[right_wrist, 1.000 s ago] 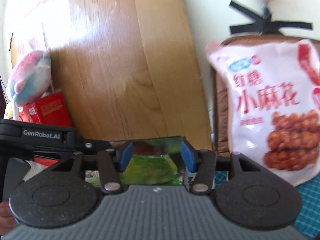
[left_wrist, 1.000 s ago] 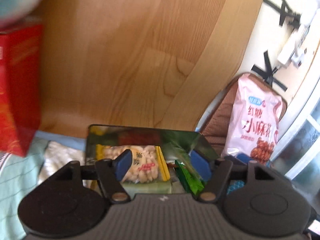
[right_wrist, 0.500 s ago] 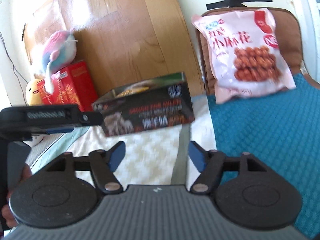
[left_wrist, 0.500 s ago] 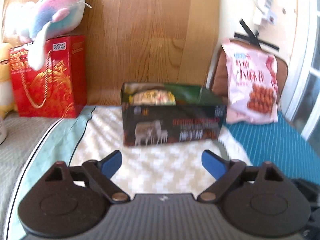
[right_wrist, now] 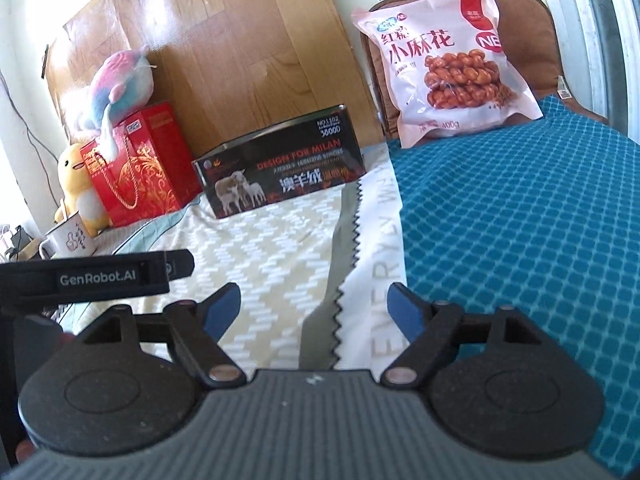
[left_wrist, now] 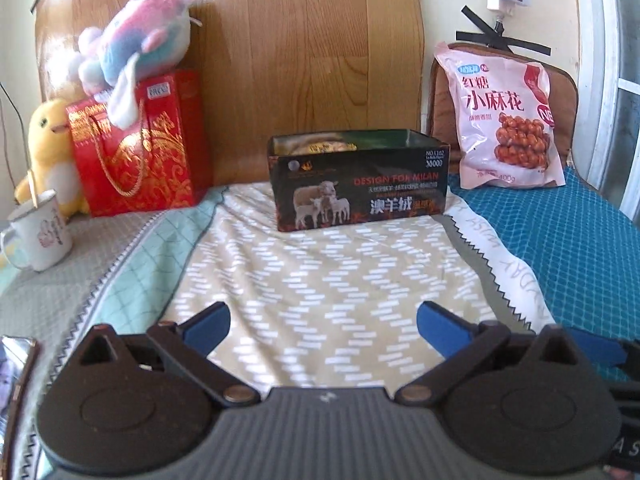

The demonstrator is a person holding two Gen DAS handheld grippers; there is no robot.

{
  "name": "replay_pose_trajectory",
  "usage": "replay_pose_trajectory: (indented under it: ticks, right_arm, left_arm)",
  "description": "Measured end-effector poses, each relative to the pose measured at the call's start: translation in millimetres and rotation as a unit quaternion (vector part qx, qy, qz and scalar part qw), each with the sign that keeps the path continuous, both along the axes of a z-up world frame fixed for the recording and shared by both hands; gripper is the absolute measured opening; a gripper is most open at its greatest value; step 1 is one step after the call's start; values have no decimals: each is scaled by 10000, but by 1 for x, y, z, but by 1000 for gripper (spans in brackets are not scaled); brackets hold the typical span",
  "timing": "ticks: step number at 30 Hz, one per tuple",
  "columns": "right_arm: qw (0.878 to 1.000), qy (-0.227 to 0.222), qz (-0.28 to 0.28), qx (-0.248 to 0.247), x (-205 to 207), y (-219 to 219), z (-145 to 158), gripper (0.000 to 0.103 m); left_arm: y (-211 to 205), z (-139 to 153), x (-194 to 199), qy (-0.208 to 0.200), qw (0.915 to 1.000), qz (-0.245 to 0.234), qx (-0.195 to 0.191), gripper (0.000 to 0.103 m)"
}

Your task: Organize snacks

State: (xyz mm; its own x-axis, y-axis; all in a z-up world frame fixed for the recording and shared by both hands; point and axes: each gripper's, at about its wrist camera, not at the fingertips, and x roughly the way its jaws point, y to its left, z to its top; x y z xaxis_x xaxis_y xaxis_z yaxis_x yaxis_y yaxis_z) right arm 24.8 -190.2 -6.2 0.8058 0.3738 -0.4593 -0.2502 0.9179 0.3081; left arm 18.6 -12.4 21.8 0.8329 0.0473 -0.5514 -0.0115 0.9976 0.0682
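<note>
A black open-top box with a sheep picture stands on the bed at the back; snack packets show just above its rim. It also shows in the right wrist view. A pink snack bag leans upright against a brown cushion to the box's right, also in the right wrist view. My left gripper is open and empty, well in front of the box. My right gripper is open and empty, low over the cloth.
A red gift box with a plush toy on top stands left of the black box. A yellow plush and a white mug are at far left. A wooden board stands behind. Blue quilt at right.
Both grippers have pulled back from inside the black box and opened wider. The box and pink bag now sit far ahead; the snack packets stay in the box.
</note>
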Motion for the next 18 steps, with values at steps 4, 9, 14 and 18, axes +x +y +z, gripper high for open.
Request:
replay_pose_trajectory:
  ticks: [4, 9, 14, 18]
  right_arm:
    - [10000, -31, 39, 25, -7, -2, 1, 82]
    - [9999, -58, 35, 116, -12, -6, 4, 82]
    - [9998, -73, 36, 183, -15, -8, 5, 83]
    - [9998, -54, 8, 210, -15, -8, 4, 83]
  left_arm:
    - [-1, 6, -8, -173, 9998, 102, 73, 103]
    - [0, 8, -11, -211, 9995, 216, 79, 103]
    - [0, 7, -12, -196, 9990, 357, 166, 103]
    - [-1, 5, -12, -144, 9984, 470, 270, 103]
